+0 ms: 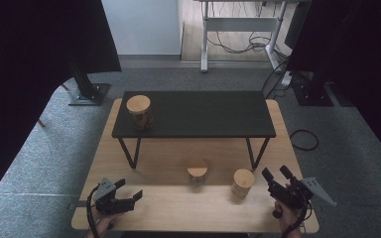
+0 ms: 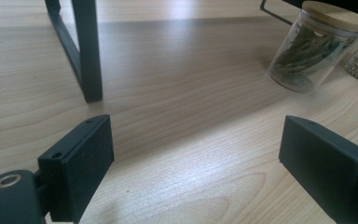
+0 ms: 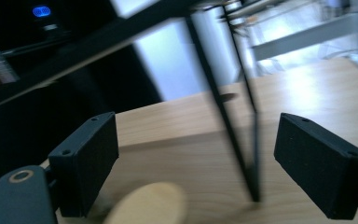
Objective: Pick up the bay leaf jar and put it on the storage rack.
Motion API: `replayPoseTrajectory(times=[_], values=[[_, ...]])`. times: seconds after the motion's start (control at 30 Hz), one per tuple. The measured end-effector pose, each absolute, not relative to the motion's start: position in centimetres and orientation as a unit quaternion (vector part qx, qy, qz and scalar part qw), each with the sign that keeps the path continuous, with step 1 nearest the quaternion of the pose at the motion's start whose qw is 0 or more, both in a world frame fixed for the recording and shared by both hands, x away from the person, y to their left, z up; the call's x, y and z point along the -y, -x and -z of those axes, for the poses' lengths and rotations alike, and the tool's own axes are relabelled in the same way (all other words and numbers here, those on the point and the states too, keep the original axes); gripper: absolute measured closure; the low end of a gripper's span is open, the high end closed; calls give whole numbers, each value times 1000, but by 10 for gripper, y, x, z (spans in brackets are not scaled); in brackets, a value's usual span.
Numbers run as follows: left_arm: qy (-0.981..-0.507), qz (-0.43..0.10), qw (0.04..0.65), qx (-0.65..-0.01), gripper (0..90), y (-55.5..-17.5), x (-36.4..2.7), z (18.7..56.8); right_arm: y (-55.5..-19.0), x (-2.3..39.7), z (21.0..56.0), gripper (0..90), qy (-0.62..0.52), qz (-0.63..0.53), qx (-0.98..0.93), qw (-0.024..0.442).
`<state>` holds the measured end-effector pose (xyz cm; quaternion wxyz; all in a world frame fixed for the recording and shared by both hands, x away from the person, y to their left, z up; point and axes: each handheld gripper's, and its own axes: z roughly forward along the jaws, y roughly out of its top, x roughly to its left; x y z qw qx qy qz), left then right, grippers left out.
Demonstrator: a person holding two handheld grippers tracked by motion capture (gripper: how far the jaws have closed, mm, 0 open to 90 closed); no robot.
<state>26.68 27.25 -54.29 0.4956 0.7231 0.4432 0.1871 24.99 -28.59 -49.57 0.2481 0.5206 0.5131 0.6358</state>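
— Where does the right gripper [image 1: 279, 174] stand against the nearest jar?

— Just to the right of the jar with the wooden lid [image 1: 243, 183], near the front edge of the wooden table [image 1: 178, 208]. Its jaws are spread with nothing between them; in the right gripper view that pale lid [image 3: 145, 205] sits low, just below the jaws and towards the left one, blurred.

— So which way must it go?

— My judgement: leftward and down a little. The jar stands upright, its long axis vertical, so a level approach from the side would bracket its wall.

— And the left gripper [image 1: 129, 189]?

— Also spread and empty, resting low at the front left. The leaf jar [image 2: 317, 46] lies ahead and to its right, apart from it, with the second jar past that.

— Which hand is nearer?

— The right, plainly. A third jar [image 1: 139, 111] stands on the black shelf [image 1: 198, 116], at its left end, well apart from both grippers.
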Motion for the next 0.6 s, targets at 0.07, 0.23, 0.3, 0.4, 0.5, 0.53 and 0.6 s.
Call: replayPoseTrajectory(times=[0.07, 0.23, 0.3, 0.4, 0.5, 0.53, 0.6], values=[[-721, -187, 495, -447, 96, -267, -274, 544, -243, 277, 492, 126, -505, -645, -523, 236], [-722, -183, 492, -450, 96, -269, -275, 546, -227, 257, 487, 123, -471, -653, -554, 214], [-723, -177, 492, -451, 96, -270, -275, 548, -223, 250, 486, 123, -462, -653, -564, 207], [-722, -178, 491, -454, 97, -270, -275, 549, -219, 239, 484, 122, -450, -653, -576, 198], [-721, -175, 492, -456, 97, -271, -276, 549, -213, 227, 485, 121, -438, -653, -589, 188], [-721, -174, 492, -456, 97, -271, -276, 549, -211, 223, 486, 120, -434, -652, -594, 186], [-720, -173, 492, -457, 98, -271, -277, 549, -208, 215, 489, 118, -427, -648, -604, 181]])
